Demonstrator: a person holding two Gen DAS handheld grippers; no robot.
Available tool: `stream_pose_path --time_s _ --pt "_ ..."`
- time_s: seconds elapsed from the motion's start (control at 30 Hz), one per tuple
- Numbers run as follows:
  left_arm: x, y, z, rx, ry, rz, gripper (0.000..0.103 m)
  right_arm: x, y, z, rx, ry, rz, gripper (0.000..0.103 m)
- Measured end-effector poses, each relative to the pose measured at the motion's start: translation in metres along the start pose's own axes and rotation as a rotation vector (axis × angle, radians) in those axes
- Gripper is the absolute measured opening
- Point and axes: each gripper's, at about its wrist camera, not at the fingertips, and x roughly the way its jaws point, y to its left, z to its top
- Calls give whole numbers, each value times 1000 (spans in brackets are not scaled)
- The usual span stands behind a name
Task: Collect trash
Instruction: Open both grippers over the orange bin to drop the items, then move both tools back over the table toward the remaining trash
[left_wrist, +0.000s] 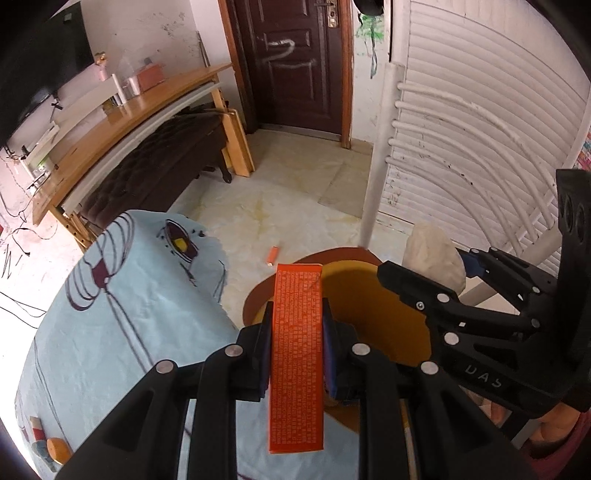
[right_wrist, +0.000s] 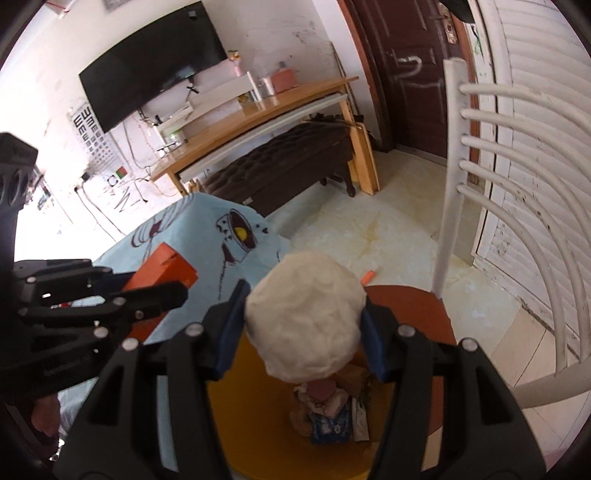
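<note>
We hold two pieces of trash above the bin (right_wrist: 413, 310), an orange-rimmed container with a yellow inner wall that already holds litter. The left hand-held gripper (left_wrist: 297, 328) is clamped on the long sides of an orange carton (left_wrist: 295, 354), which stands on end over the bin's near rim beside the blue-clothed counter (left_wrist: 122, 314). The right hand-held gripper (right_wrist: 303, 328) is closed on a crumpled white paper wad (right_wrist: 306, 321), directly over the opening. We judge the carton the likelier to miss: released so near the rim, it could tip outward onto the counter or the floor. The two grippers are also close and could collide. A small orange item (left_wrist: 272, 255) lies on the floor beyond the bin, uncollected.
</note>
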Motion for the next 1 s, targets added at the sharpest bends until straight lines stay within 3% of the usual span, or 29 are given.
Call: stream_pose_path --time_s 0.37,0.6,0.73,0.83,1.0 --pt "22 -15 0 2 54 -39 21 11 -11 -10 13 32 -2 54" --pt "19 -11 -2 -27 49 -44 48 16 -13 -13 22 48 -5 55" --pt "12 -2 -5 -55 33 -41 48 21 -8 -15 13 64 7 55" --pt "5 6 -8 -74 21 -41 48 24 -4 -16 3 74 16 65" --pt "-5 20 -13 -110 7 -45 48 24 6 -15 -20 77 13 66"
